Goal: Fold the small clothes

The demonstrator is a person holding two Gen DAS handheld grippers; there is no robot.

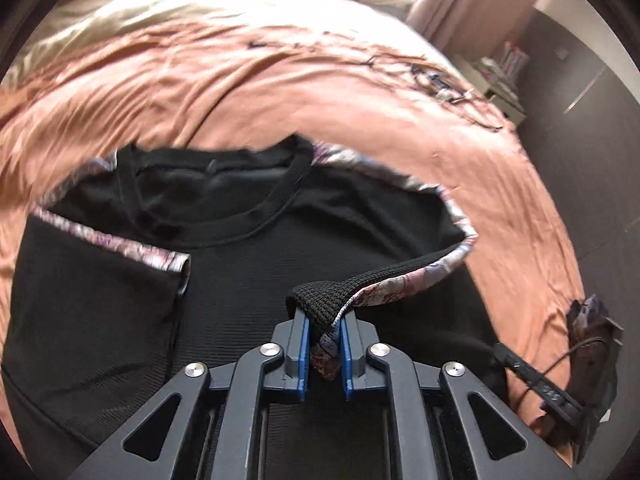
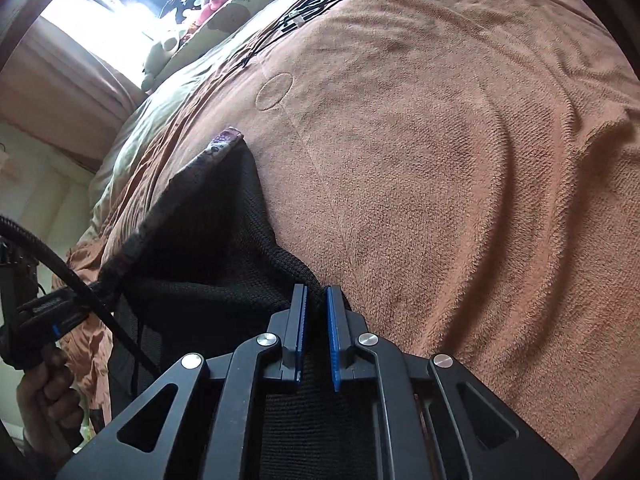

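From the left wrist view we see nearly the whole black top (image 1: pixel 248 280) spread flat on the orange-brown bedspread (image 1: pixel 280 92), neckline toward the far side, its left sleeve already folded in over the body with the patterned trim showing. Our left gripper (image 1: pixel 324 328) is clenched on the other sleeve's cuff (image 1: pixel 332 300) — black knit and patterned edging bunched between the blue pads and lifted off the garment. At the right rim of that view the right gripper (image 1: pixel 560 392) appears only as a dark, partly hidden shape. The right wrist view gives what the first cannot: our right gripper (image 2: pixel 316 300) with its pads drawn close on a thin fold of the black top (image 2: pixel 224 248) at the garment's edge, where it meets the bedspread (image 2: pixel 460 160). It also shows the left hand (image 2: pixel 48 396) wrapped round its handle, with a black cable (image 2: pixel 80 284) crossing in front of the cloth. Beyond lie pillows (image 2: pixel 240 4), soft toys (image 2: pixel 168 44), a bright window and a curtain (image 2: pixel 60 76); the left view adds a shelf of books (image 1: pixel 504 68).
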